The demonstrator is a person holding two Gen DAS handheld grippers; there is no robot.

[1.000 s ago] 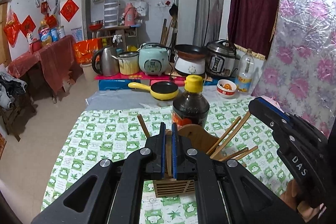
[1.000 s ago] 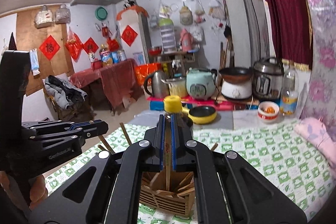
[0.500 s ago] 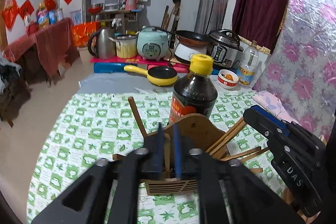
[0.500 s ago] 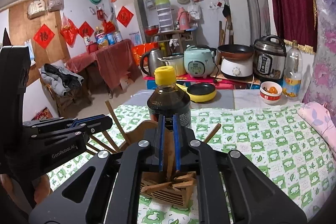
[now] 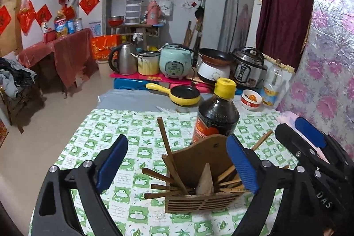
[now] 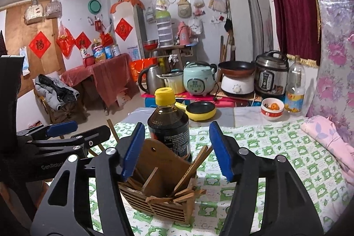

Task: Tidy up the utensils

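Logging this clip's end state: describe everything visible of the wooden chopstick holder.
The wooden chopstick holder is a brown box with a slatted front and a taller rounded back panel with a small hole. It stands upright on the green checked tablecloth, just before the dark sauce bottle. Wooden chopsticks lean in it, splayed untidily.

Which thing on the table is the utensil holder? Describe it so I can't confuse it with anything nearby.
Start at the green-and-white checked tablecloth. Near its front, just in front of the dark sauce bottle with the yellow cap, stands the utensil holder, a brown wooden box. Its slatted front, tall curved back panel and splayed wooden chopsticks set it apart.
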